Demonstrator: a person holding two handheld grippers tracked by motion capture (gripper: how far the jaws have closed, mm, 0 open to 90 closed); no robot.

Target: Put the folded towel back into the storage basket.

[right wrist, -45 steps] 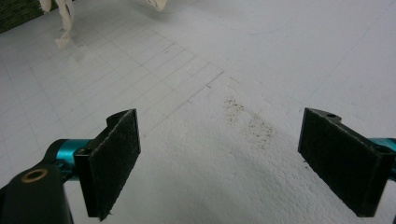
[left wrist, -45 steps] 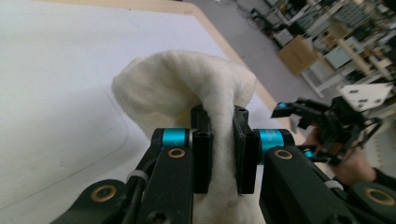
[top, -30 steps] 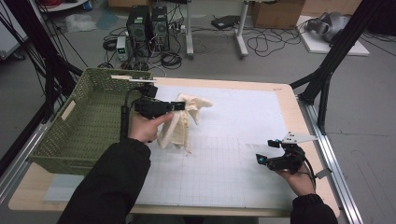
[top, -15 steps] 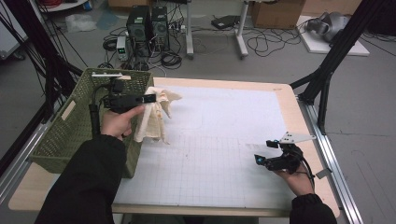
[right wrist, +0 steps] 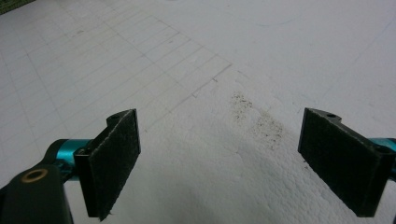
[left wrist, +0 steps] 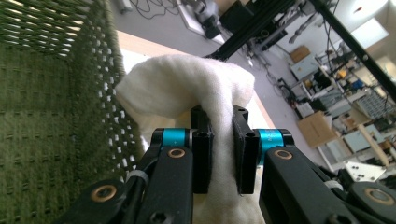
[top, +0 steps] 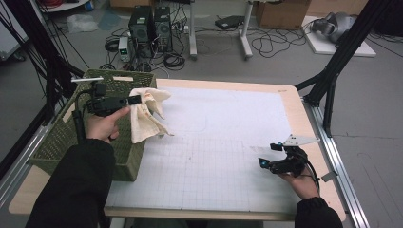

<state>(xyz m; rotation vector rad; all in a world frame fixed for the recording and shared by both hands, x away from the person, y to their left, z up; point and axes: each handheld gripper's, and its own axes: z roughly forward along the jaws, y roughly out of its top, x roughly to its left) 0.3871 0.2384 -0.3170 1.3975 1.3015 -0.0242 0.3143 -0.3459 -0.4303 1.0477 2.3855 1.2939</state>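
A cream cloth (top: 148,114) hangs over the right rim of the green woven basket (top: 57,142), pinched in my left gripper (top: 135,99). In the left gripper view the cloth (left wrist: 187,86) bulges over both black pads and a fold runs down between them; my left gripper (left wrist: 223,149) is shut on it, with the basket wall (left wrist: 51,130) close at the left. My right gripper (top: 266,156) rests low over the white mat near the front right corner. Seen in the right gripper view, my right gripper (right wrist: 219,163) stands wide open with bare mat between its pads.
A white gridded mat (top: 214,152) covers the wooden table (top: 294,97). The basket sits at the table's left end. Black frame posts (top: 332,80) stand past the right edge, and computers and cables (top: 152,23) lie on the floor behind.
My left hand has carried the cloth leftward from over the mat to the basket's right rim. The right hand has stayed where it was.
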